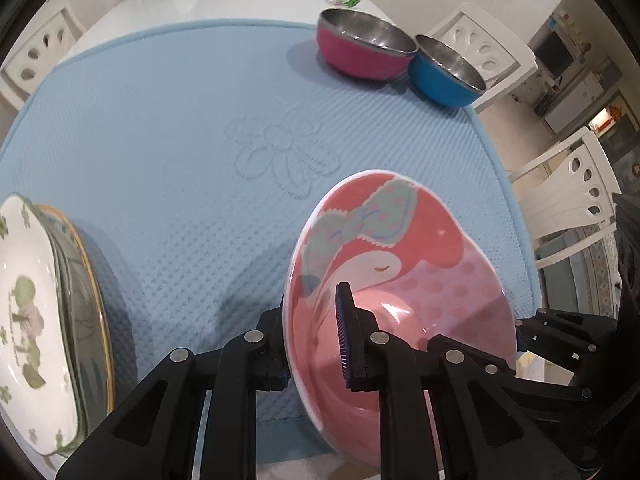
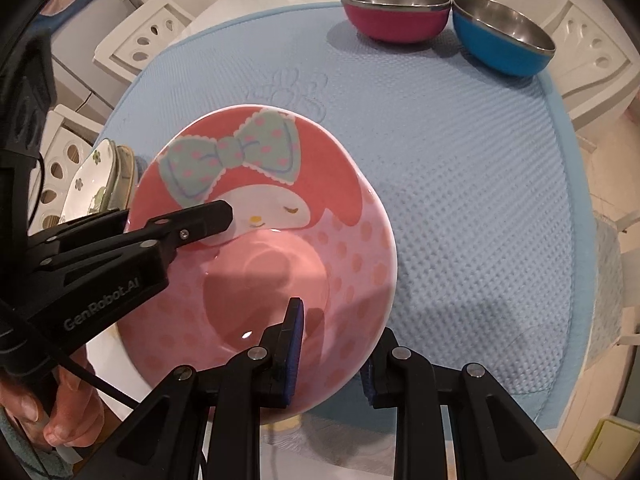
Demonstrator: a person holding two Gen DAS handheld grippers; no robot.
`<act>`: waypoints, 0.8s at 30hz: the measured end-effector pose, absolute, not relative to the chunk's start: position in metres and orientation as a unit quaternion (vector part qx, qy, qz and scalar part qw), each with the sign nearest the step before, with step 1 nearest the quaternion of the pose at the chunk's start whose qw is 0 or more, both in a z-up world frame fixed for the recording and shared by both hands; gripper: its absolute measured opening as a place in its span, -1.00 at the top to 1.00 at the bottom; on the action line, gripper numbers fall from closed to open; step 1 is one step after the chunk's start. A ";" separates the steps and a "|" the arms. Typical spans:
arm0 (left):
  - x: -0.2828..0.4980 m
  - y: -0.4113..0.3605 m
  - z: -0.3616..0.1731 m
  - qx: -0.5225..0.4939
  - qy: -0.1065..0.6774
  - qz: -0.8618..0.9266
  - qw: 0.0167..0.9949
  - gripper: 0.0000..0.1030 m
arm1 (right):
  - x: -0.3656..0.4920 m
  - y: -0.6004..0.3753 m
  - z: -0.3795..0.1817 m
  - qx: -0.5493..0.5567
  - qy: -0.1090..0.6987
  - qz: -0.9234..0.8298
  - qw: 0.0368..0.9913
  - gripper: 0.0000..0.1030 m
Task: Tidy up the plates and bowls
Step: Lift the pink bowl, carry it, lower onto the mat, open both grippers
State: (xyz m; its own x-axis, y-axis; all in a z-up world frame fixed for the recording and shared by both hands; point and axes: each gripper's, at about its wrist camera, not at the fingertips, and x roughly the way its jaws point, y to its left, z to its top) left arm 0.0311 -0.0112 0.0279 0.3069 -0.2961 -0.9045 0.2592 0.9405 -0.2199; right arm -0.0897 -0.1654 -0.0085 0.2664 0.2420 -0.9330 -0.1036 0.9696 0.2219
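Left wrist view: plate stack cut off at left edge — pink bowl rim hides outer left finger; count unreadable.

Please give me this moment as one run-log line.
left gripper: shut on pink bowl rim | right gripper: jaws straddle rim, grip unclear | bowl: raised, tilted above blue mat

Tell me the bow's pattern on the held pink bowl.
Mint green bow with pink polka dots, clearest in the right wrist view.
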 end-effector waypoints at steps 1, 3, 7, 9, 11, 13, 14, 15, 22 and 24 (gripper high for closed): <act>0.030 -0.008 0.027 -0.019 0.565 -0.167 0.808 0.73 | -0.091 -0.164 -0.009 0.056 0.596 0.110 0.794 0.52; 0.027 -0.004 0.025 -0.021 0.569 -0.159 0.807 0.66 | -0.092 -0.162 -0.009 0.054 0.596 0.115 0.793 0.52; 0.022 0.005 0.026 -0.034 0.575 -0.156 0.803 0.66 | -0.095 -0.163 -0.009 0.068 0.599 0.120 0.789 0.52; 0.018 0.009 0.030 -0.030 0.572 -0.152 0.806 0.66 | -0.097 -0.166 -0.008 0.074 0.601 0.123 0.786 0.52; 0.016 0.012 0.034 -0.027 0.569 -0.150 0.808 0.65 | -0.100 -0.170 -0.006 0.079 0.604 0.123 0.784 0.52; 0.014 0.015 0.039 -0.029 0.566 -0.152 0.809 0.64 | -0.101 -0.172 -0.004 0.082 0.614 0.125 0.775 0.51; 0.012 0.017 0.041 -0.029 0.566 -0.151 0.810 0.64 | -0.102 -0.172 -0.003 0.082 0.619 0.128 0.771 0.50; 0.011 0.018 0.043 -0.027 0.568 -0.148 0.809 0.64 | -0.104 -0.172 -0.001 0.085 0.620 0.131 0.769 0.50; 0.007 0.022 0.088 -0.032 0.533 -0.175 0.827 0.64 | -0.109 -0.191 0.035 0.073 0.601 0.145 0.783 0.50; 0.011 0.020 0.107 -0.024 0.514 -0.180 0.838 0.64 | -0.105 -0.201 0.048 0.073 0.588 0.130 0.795 0.50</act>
